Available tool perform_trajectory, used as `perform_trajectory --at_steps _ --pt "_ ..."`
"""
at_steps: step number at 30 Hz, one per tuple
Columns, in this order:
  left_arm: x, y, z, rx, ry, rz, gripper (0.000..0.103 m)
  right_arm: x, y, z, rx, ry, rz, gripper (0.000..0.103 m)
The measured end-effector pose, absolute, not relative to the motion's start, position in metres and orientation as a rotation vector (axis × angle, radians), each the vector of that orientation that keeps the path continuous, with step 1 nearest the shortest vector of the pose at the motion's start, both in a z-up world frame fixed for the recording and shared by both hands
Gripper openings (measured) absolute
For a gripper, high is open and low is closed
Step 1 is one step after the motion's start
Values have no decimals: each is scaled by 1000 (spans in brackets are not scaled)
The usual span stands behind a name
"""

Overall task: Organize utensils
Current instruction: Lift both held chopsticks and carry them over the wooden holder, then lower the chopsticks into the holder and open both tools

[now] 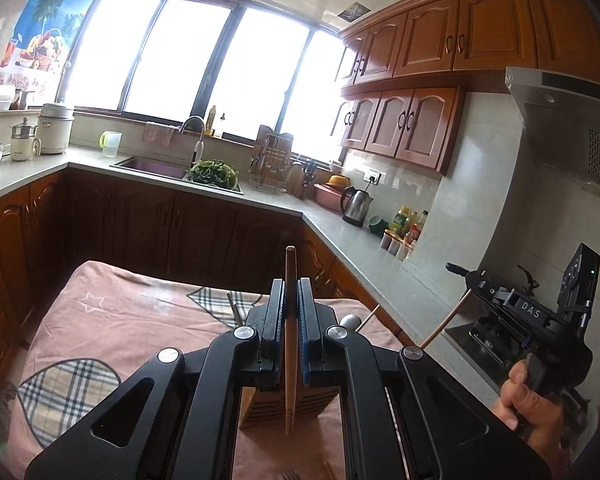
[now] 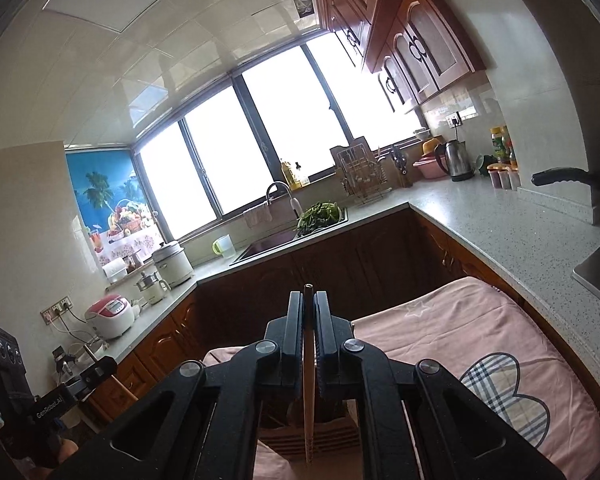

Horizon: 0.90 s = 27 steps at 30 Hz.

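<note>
My left gripper (image 1: 291, 292) is shut on a wooden chopstick (image 1: 290, 344) that runs upright between its pads, its lower end over a slatted wooden utensil holder (image 1: 260, 408) on the pink cloth. My right gripper (image 2: 309, 304) is shut on a paler chopstick (image 2: 309, 400), its lower end over the same wooden holder (image 2: 332, 436). The right gripper also shows in the left wrist view (image 1: 466, 274), at the right, with its chopstick (image 1: 444, 322) slanting down. The left gripper body shows at the lower left of the right wrist view (image 2: 96, 372).
A pink cloth with plaid patches (image 1: 112, 320) covers the table. A metal spoon bowl (image 1: 350, 320) and a thin stick (image 1: 370, 316) lie behind the holder; fork tines (image 1: 288, 474) show at the bottom. Counters with a sink (image 1: 156, 168), kettle (image 1: 356, 206) and bottles surround the table.
</note>
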<state>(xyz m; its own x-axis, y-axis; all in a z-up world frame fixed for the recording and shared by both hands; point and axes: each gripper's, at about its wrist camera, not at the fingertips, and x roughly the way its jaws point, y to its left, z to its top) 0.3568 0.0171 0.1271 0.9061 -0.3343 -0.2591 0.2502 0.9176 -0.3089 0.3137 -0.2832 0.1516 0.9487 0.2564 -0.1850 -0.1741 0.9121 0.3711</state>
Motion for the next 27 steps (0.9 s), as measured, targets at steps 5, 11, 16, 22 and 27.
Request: perform_trajectory --at_steps 5,11,16,22,27 --pt "385 12 133 -277 255 -275 5 340 -284 162 341 198 192 5" --pt "419 7 103 -286 274 -226 5 369 -278 140 313 211 168 5" --pt "436 1 67 -274 338 -201 5 388 -276 103 322 273 167 5" --pt "450 -9 36 -260 420 -199 5 405 -272 71 331 367 190 6" --pt "453 -13 24 -242 448 -193 6 412 -265 58 314 413 212 6"
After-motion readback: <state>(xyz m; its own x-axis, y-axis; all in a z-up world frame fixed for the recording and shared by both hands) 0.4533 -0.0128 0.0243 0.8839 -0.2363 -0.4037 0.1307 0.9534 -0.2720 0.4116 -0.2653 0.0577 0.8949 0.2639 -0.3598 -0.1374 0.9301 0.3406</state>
